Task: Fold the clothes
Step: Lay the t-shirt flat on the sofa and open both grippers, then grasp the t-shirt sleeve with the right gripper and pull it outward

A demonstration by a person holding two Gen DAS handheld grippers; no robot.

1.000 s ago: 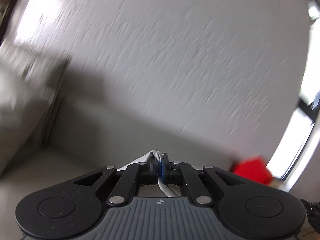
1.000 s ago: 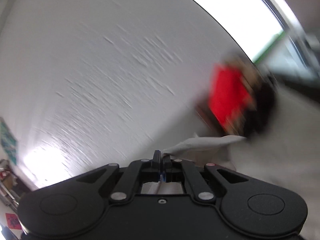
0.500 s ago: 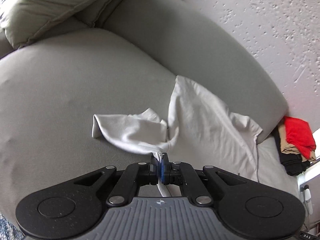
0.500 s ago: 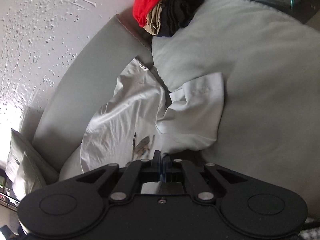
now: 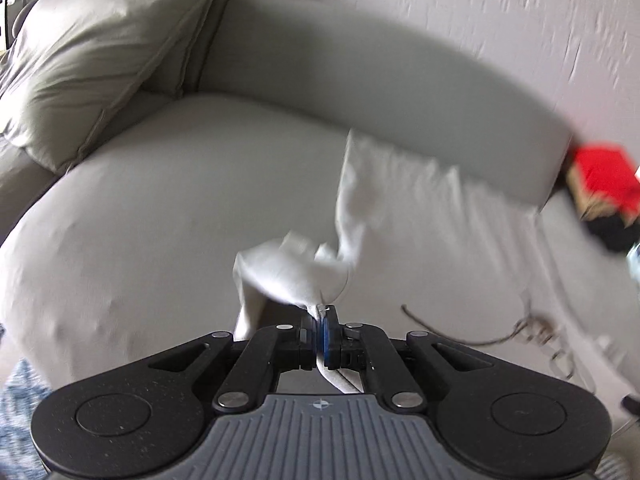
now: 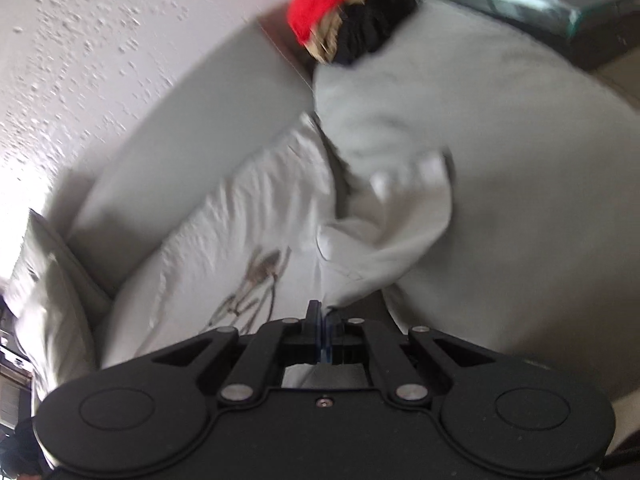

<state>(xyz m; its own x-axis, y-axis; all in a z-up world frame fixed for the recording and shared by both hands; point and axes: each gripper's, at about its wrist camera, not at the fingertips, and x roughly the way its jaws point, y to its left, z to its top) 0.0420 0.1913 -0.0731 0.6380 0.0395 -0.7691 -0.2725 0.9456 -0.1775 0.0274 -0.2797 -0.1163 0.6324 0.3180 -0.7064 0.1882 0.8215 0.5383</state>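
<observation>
left wrist view: my left gripper [image 5: 322,314] is clamped tight on a bunched edge of the white t-shirt [image 5: 400,200], right by a sleeve that's crumpled up just ahead of the jaws. the rest of the shirt drapes over the grey sofa seat [image 5: 160,200] and up against the backrest. it looks thin, light and totally floppy, so i'd guess it sags wherever i'm not holding, and corners or shoulder seams are the spots to pinch. the gripper tips down toward the seat.

right wrist view: my right gripper [image 6: 322,318] is also pinched closed on the shirt's edge, the other sleeve flopped out beside it. a printed graphic [image 6: 256,280] faces up. a pile of red, tan and black clothes [image 6: 352,12] sits well apart at the sofa's far end. this gripper angles down too.
</observation>
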